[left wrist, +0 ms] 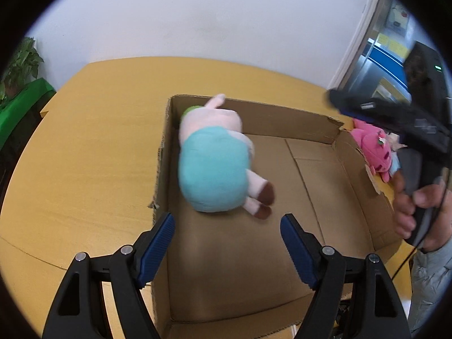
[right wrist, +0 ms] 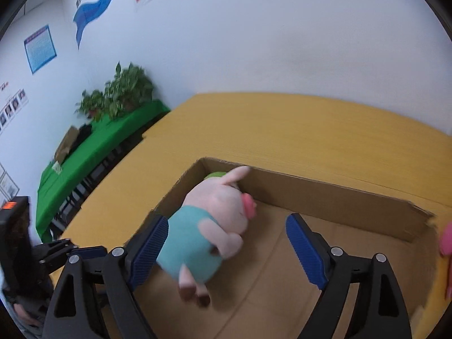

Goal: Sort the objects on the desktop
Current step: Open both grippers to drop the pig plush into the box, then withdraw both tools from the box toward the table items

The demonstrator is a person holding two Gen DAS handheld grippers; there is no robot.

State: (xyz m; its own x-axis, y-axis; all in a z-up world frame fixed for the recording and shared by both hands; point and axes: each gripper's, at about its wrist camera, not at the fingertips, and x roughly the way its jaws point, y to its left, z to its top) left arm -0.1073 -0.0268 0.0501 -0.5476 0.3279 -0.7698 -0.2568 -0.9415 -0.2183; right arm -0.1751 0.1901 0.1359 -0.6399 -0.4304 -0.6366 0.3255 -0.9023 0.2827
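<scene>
Now we see pig plush (left wrist: 214, 166) in cardboard box (left wrist: 310, 130) at its far-left corner | long axis head-far, feet toward us | both grippers spread, empty | pink plush (left wrist: 373, 152) right of box, nearer right gripper (right wrist: 226, 248) than left gripper (left wrist: 226, 243)

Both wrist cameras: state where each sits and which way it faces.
Left wrist: on the left gripper, tilted down into the cardboard box; shows its open blue fingers, plus the right hand.
Right wrist: on the right gripper, angled down over the box's near side; shows its open fingers, jaws clear of the toy.
Shared: box, pig toy, yellow table, plants.
</scene>
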